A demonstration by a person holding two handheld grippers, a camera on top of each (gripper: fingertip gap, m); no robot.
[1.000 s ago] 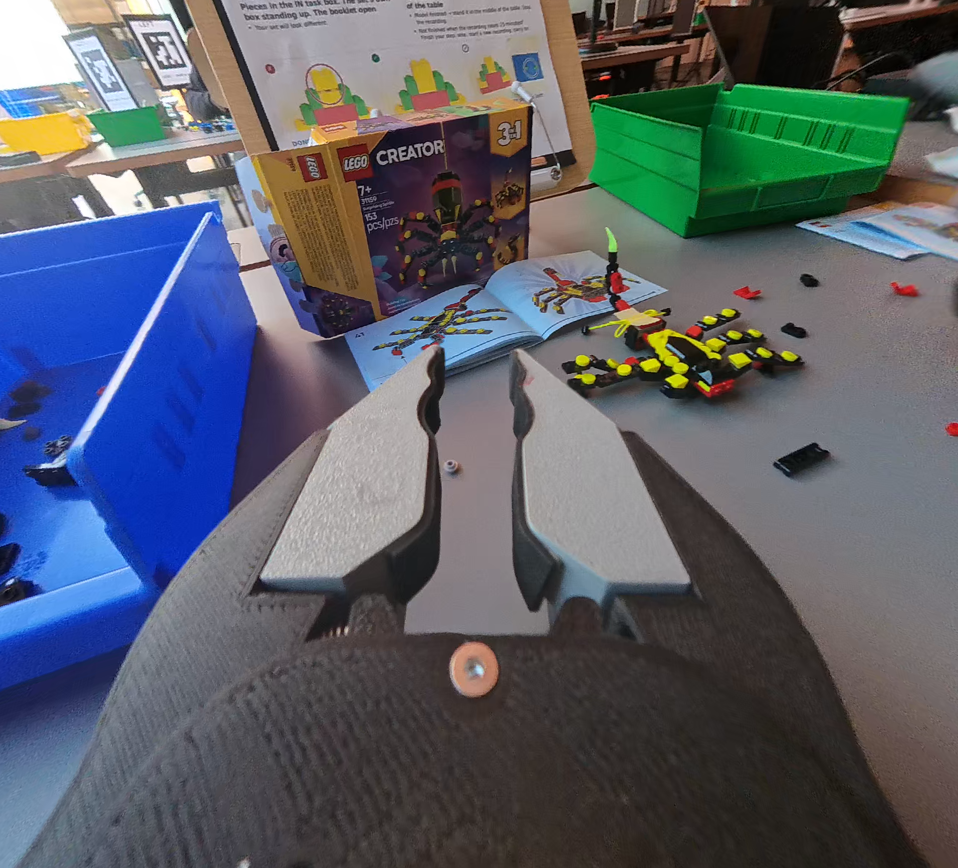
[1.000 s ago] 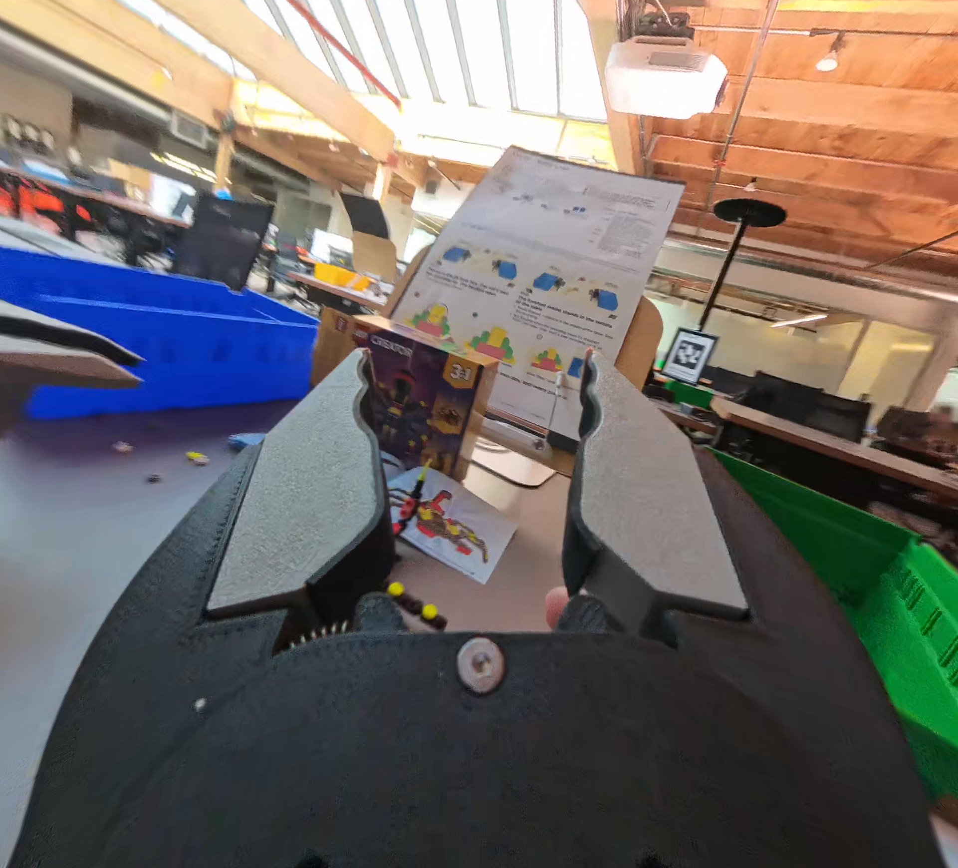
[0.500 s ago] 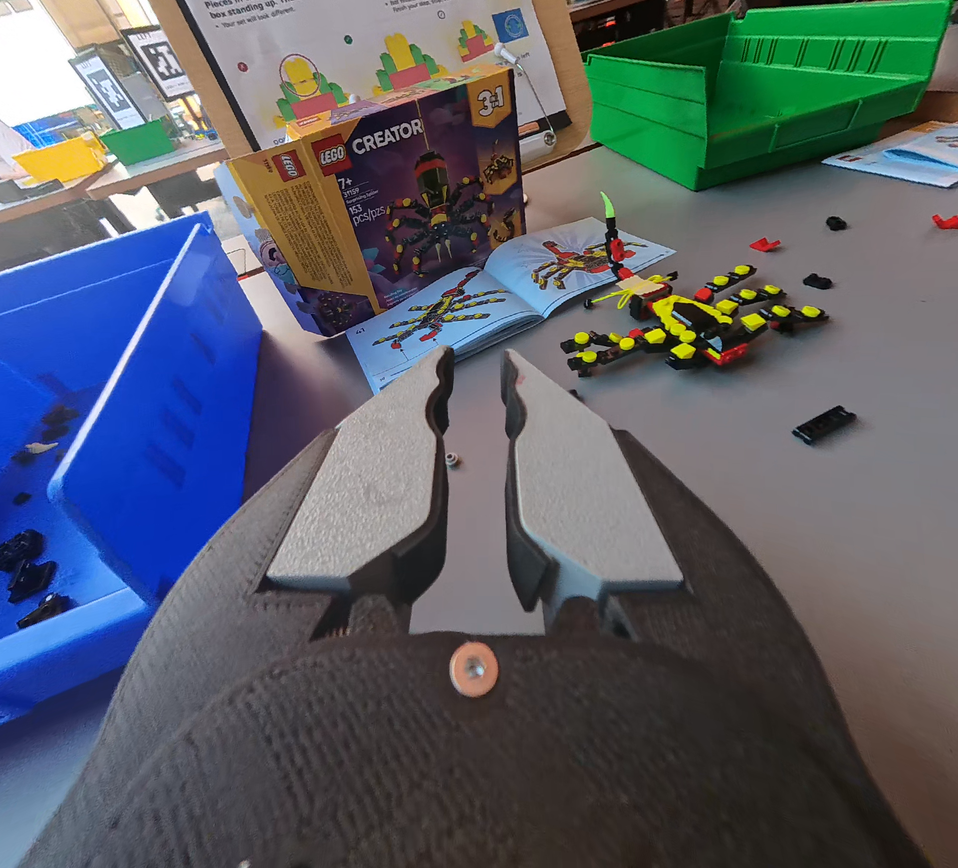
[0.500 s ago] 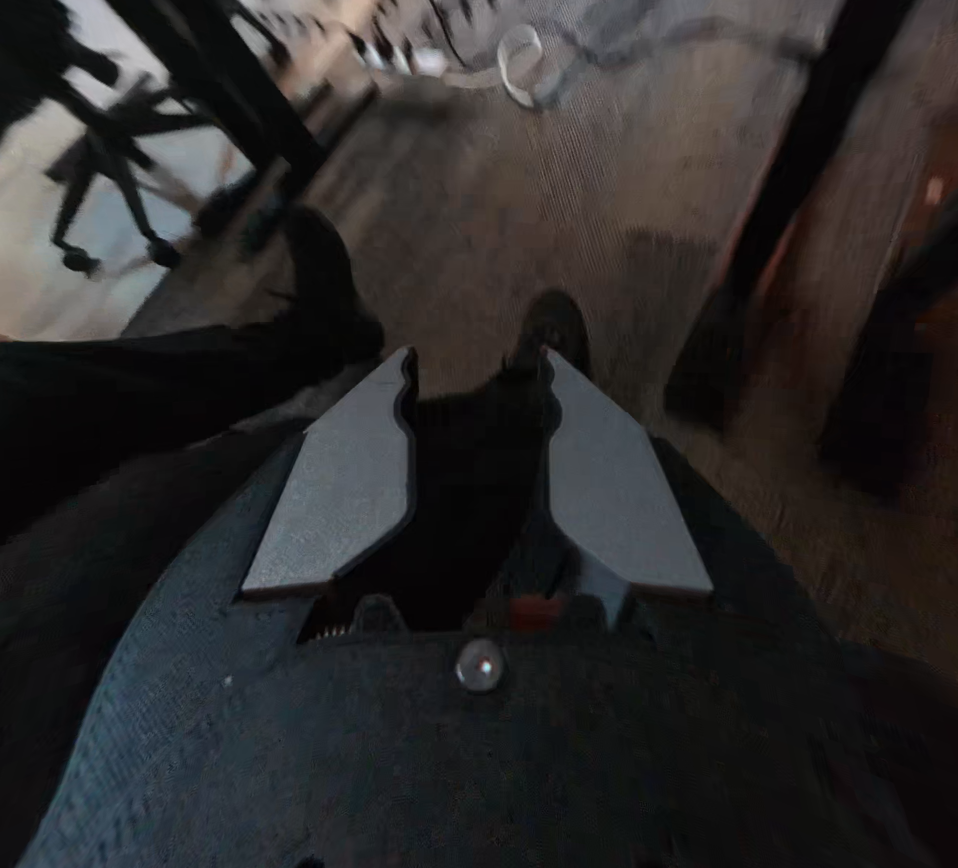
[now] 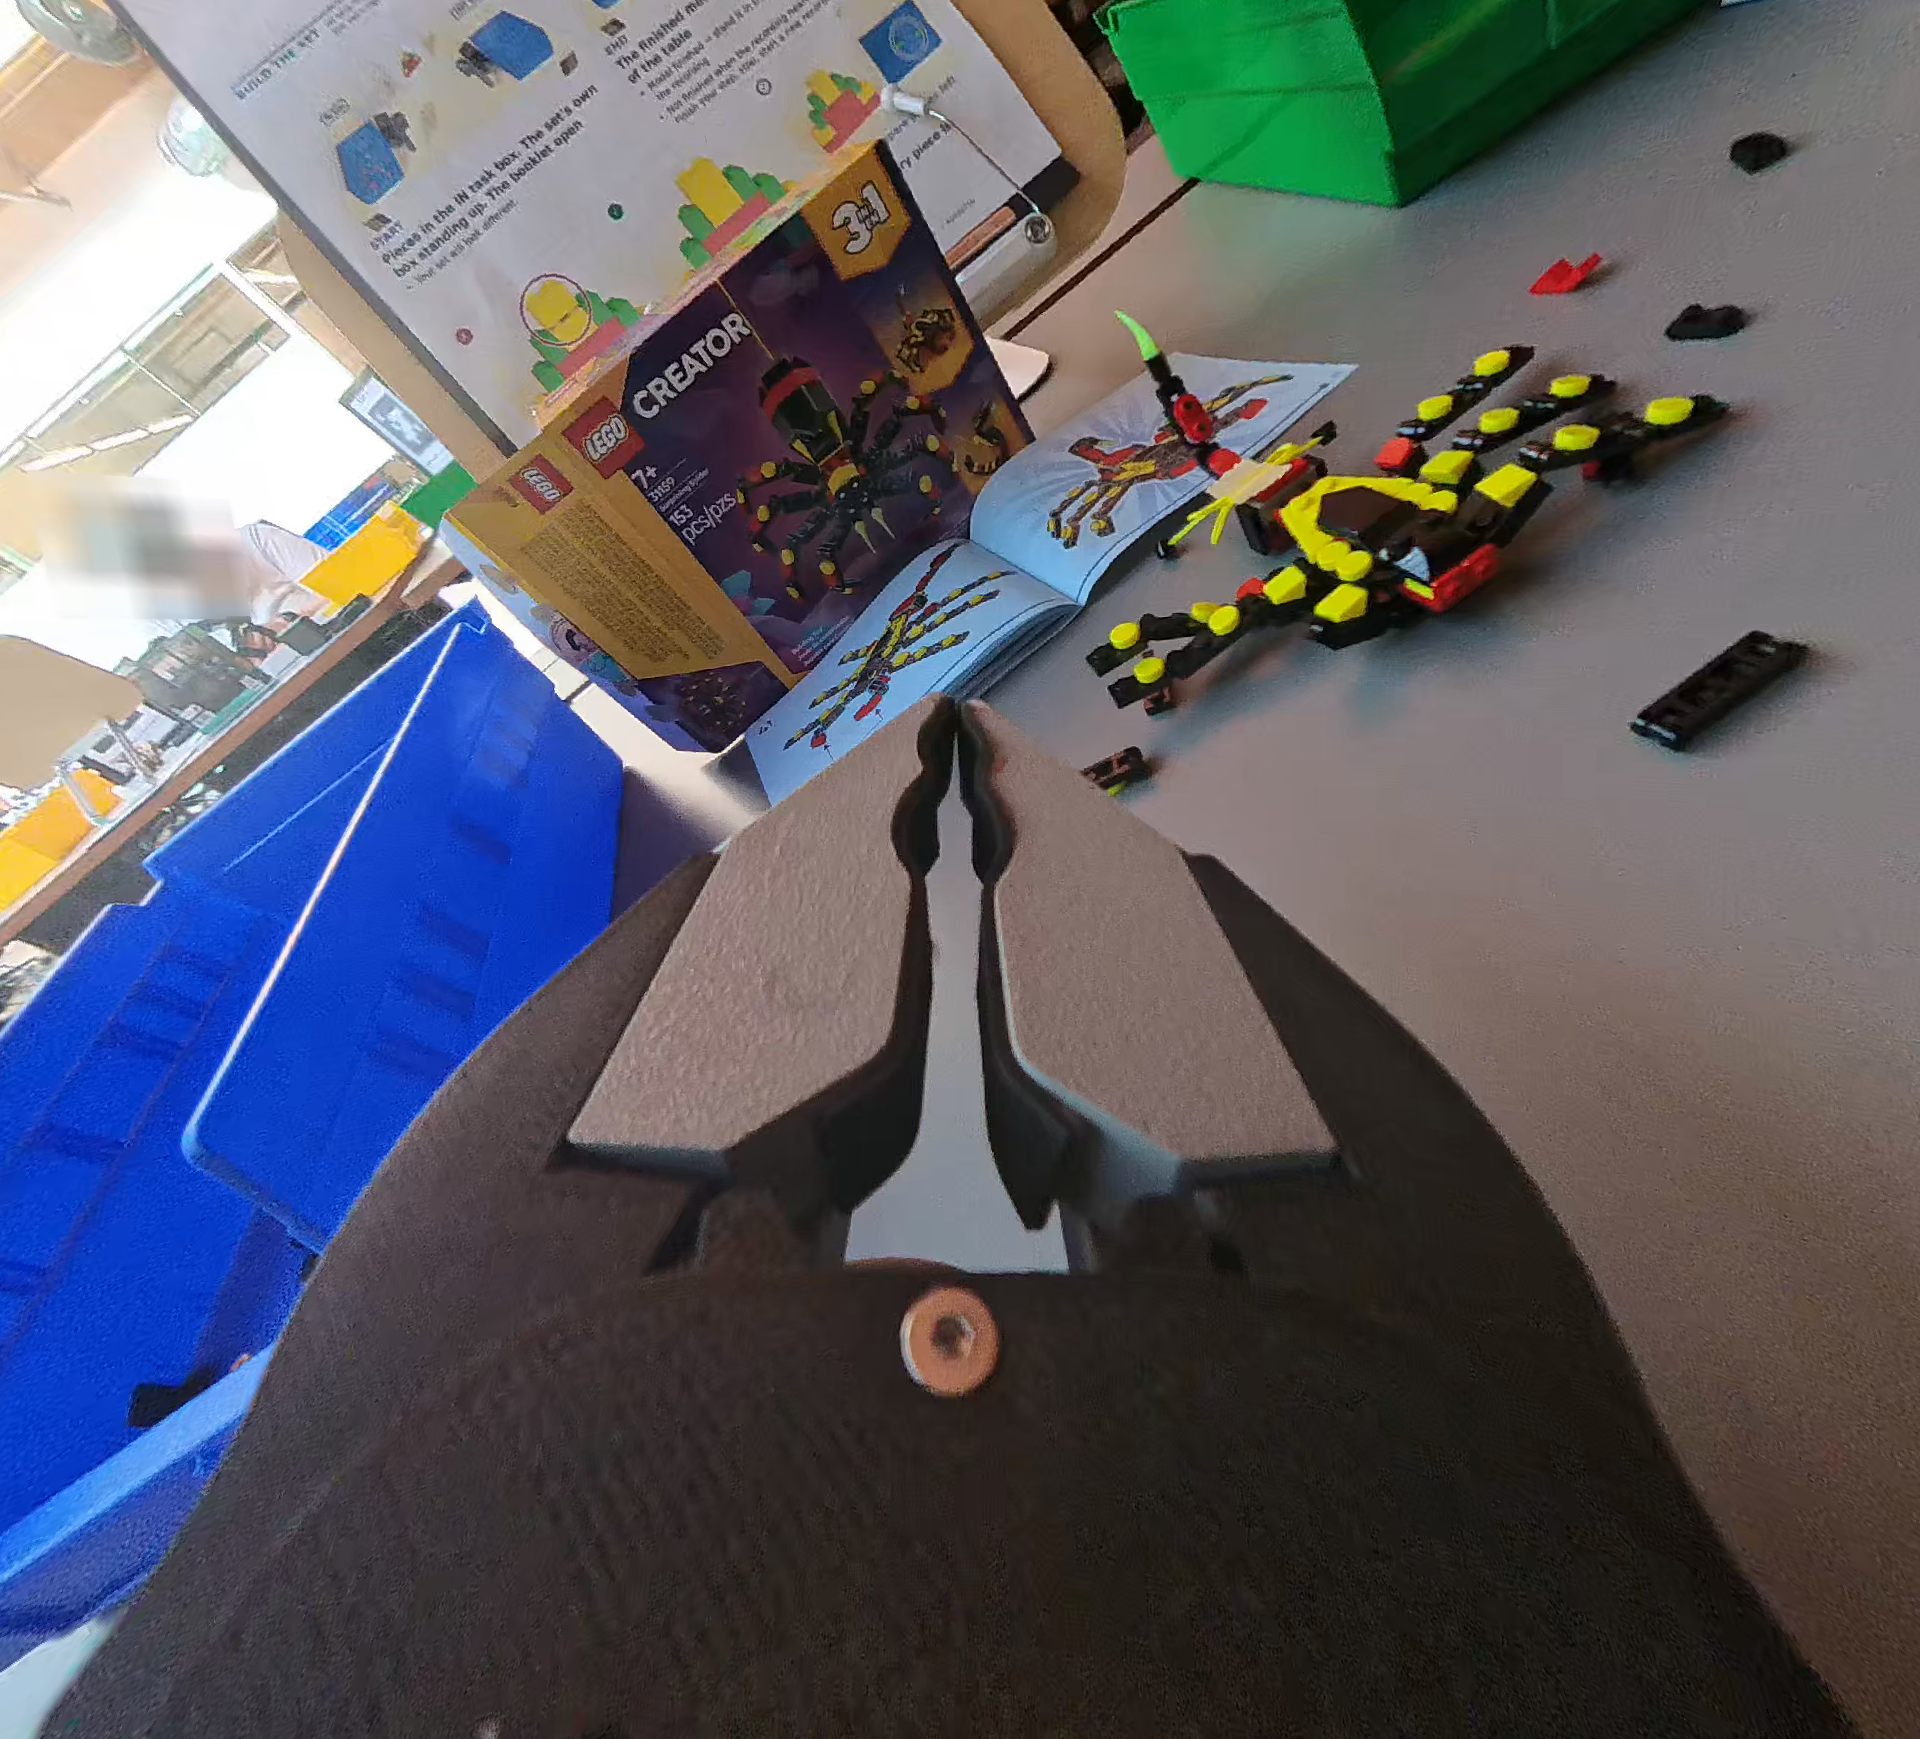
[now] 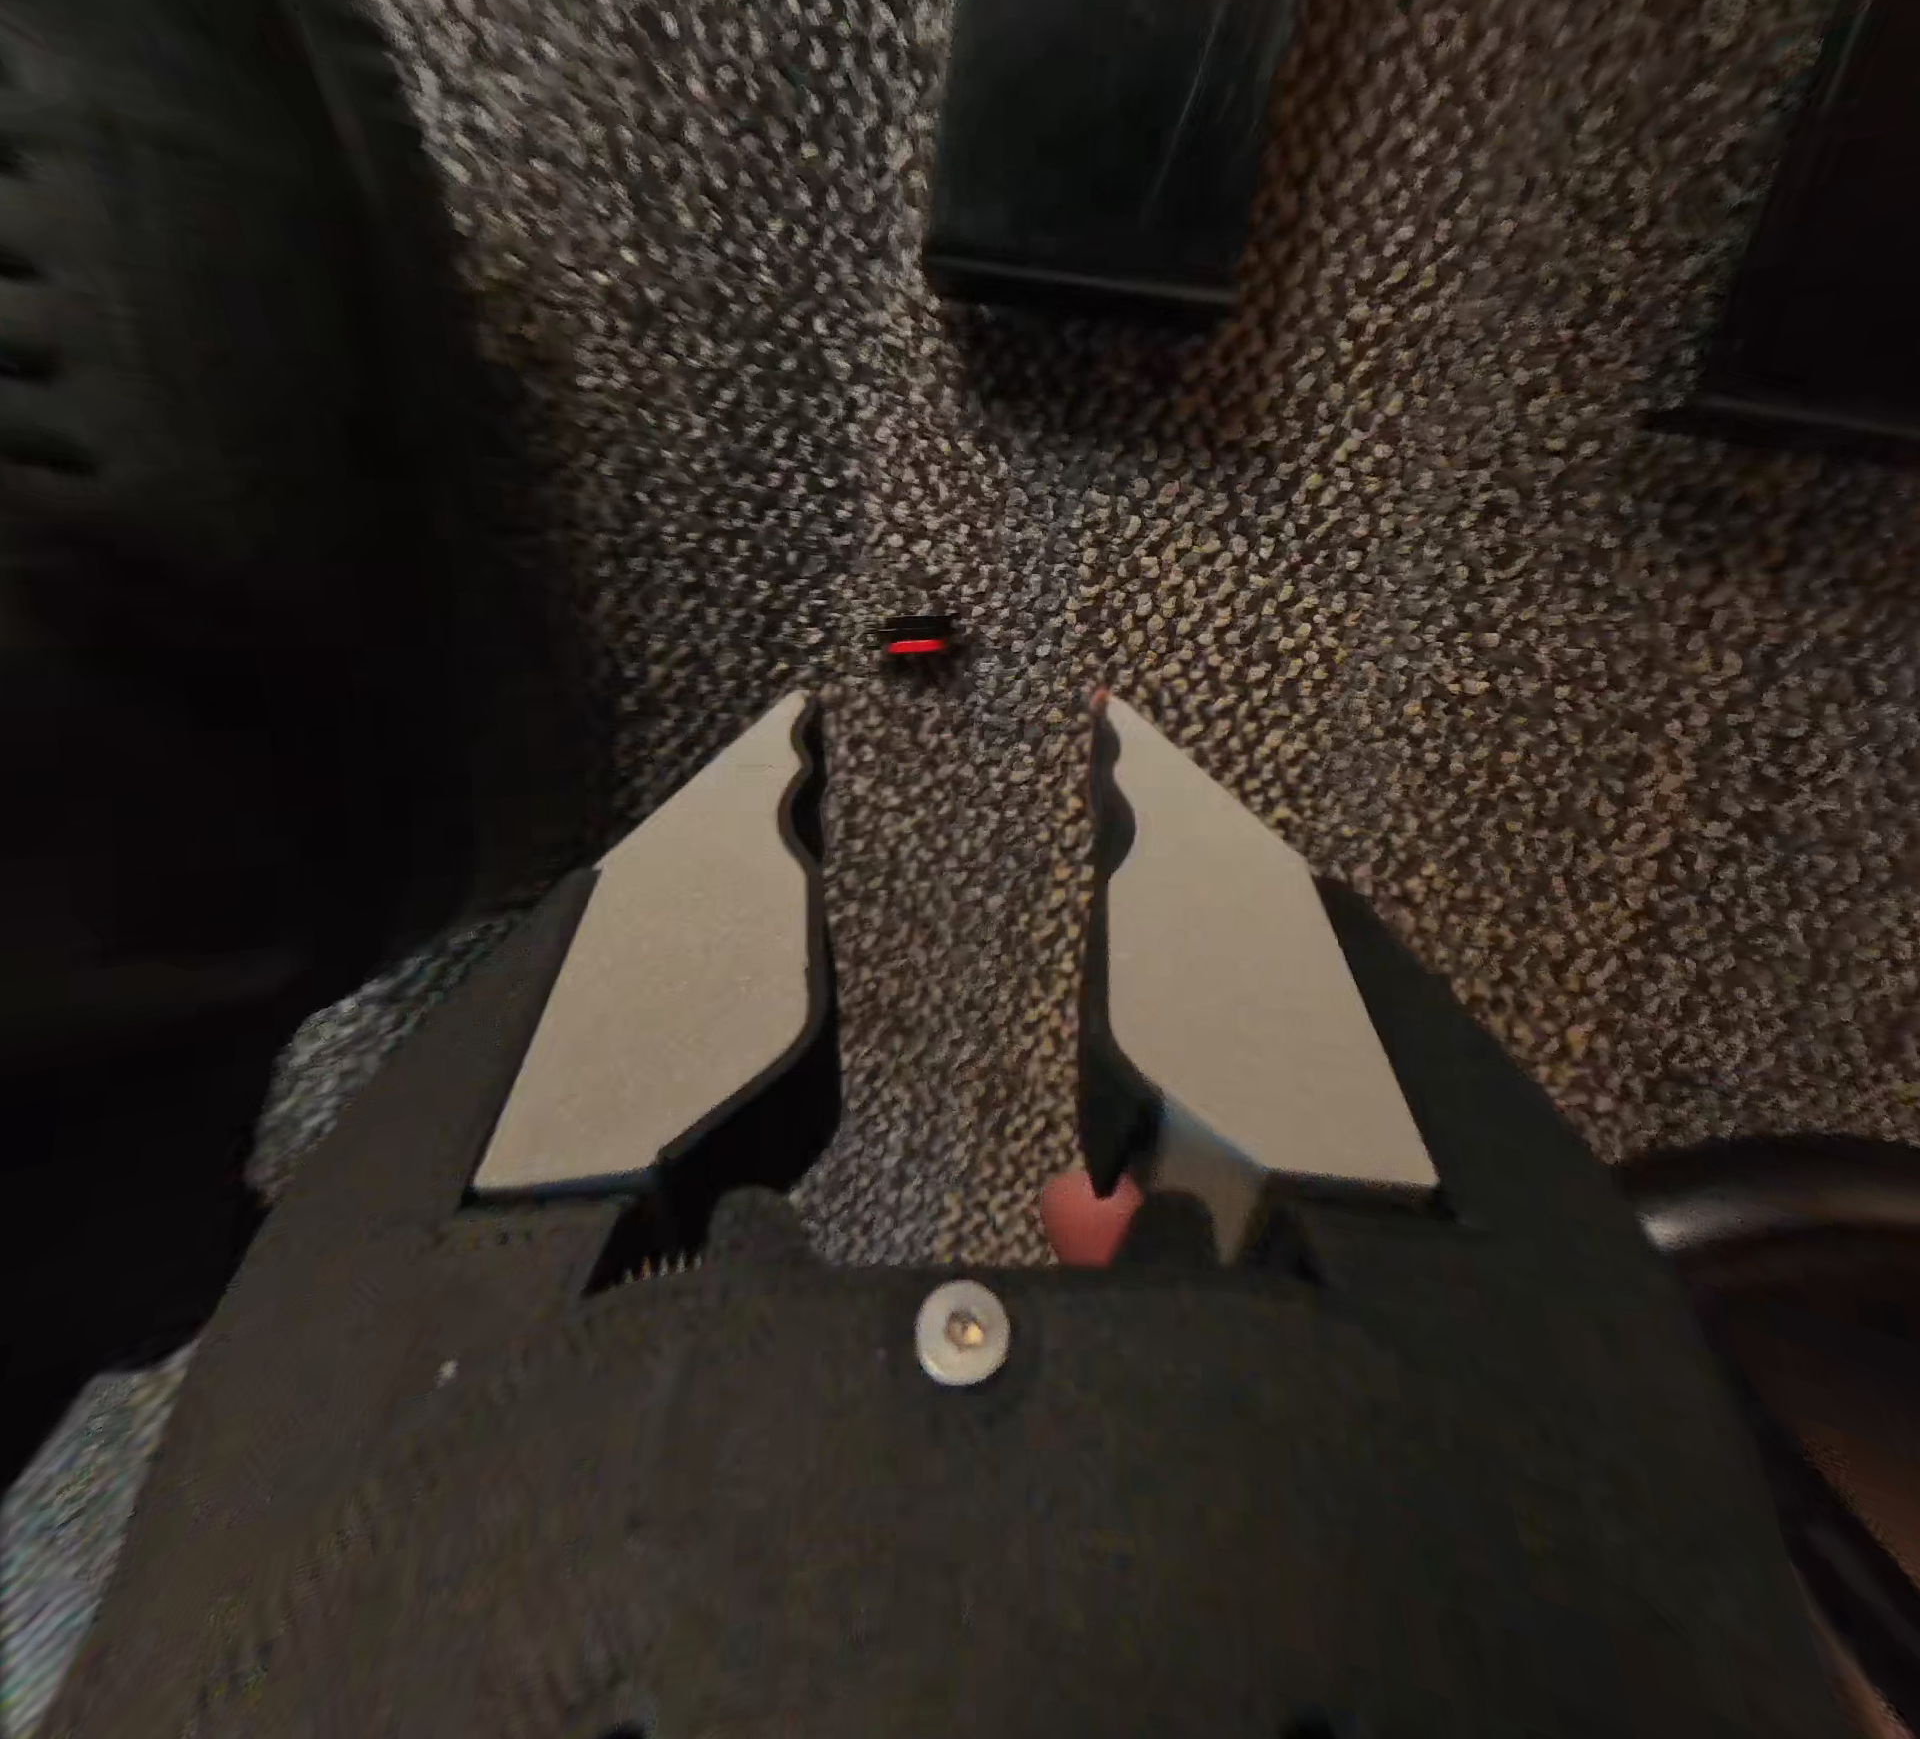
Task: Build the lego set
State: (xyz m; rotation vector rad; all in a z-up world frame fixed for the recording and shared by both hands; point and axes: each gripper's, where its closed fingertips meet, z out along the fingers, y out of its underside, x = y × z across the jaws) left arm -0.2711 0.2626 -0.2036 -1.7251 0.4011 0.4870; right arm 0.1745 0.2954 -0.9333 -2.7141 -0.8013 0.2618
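In the left wrist view, a black, yellow and red lego model [image 5: 1392,536] with a green-tipped tail lies on the grey table [image 5: 1558,962]. The open instruction booklet [image 5: 1039,567] and the set's box [image 5: 748,484] stand behind it. My left gripper [image 5: 958,721] is shut and empty, tilted, over the table short of the booklet. In the right wrist view, my right gripper [image 6: 951,702] is open and points down at a speckled carpet [image 6: 1351,650]. A small black and red lego piece [image 6: 916,642] lies on the carpet just beyond its fingertips.
A blue bin [image 5: 260,962] stands at the left and a green bin [image 5: 1403,27] at the back right. Loose pieces lie on the table: a black plate [image 5: 1716,687], a red piece [image 5: 1567,273], small black ones [image 5: 1704,322]. Dark furniture legs [image 6: 1101,58] stand on the carpet.
My left gripper has closed fully and tilted, nearing the booklet. My right gripper swung from the table down to the floor, and the small black and red piece has come into view.
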